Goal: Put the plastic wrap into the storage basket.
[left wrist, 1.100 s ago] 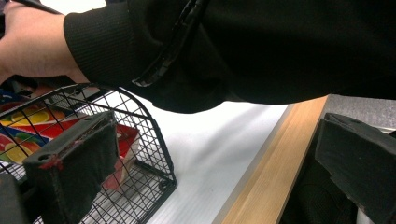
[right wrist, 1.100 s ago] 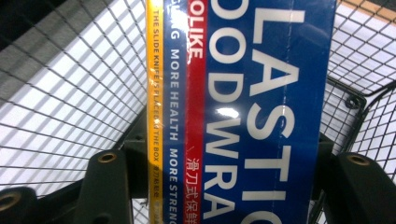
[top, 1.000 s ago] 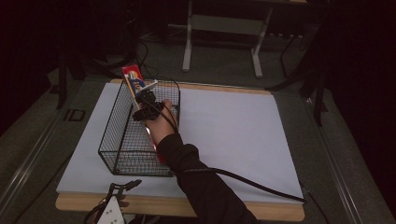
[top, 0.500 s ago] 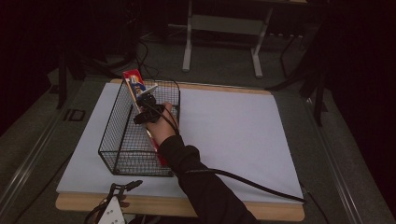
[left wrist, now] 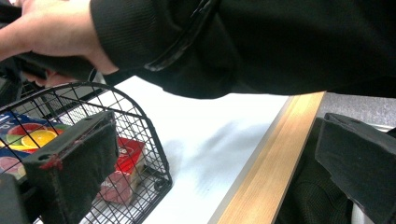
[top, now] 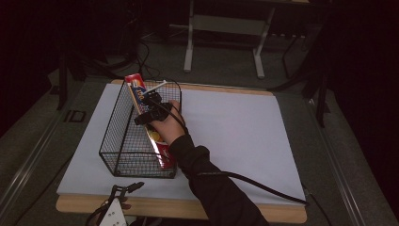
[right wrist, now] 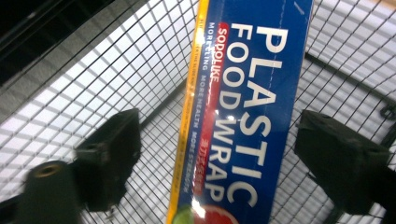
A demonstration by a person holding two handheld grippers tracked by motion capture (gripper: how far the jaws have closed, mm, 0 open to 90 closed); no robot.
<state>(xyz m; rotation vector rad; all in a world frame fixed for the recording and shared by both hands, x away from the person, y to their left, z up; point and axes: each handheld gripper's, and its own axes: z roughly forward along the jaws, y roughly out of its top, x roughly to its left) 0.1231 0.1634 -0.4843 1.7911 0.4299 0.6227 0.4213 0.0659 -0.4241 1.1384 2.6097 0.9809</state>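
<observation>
A long box of plastic food wrap (top: 149, 123) lies tilted inside a black wire basket (top: 120, 141), running along the basket's right wall with its far end propped up over the far rim and its near end down by the basket's near right corner. In the right gripper view the box (right wrist: 243, 116) shows a blue face with white lettering reading "PLASTIC FOOD WRAP", a yellow edge strip and fruit pictures at its lower end, with the basket mesh behind it.

The right gripper (top: 149, 101) sits over the upper part of the box, held by the person's right hand (top: 168, 126), whose dark sleeve reaches in from the near edge of the worktop. Its fingers (right wrist: 109, 158) stand wide apart, one on each side of the box with a gap showing on both sides, so they grip nothing.

The basket stands on a white sheet (top: 235, 136) covering the worktop (top: 188, 207), toward the left half, its far end close to the far edge.

The left gripper (top: 123, 192) hangs at the near edge of the worktop, just in front of the basket's near end. Its fingers (left wrist: 74, 163) are spread wide and empty, with the wooden edge strip and the basket's near right corner between them.
</observation>
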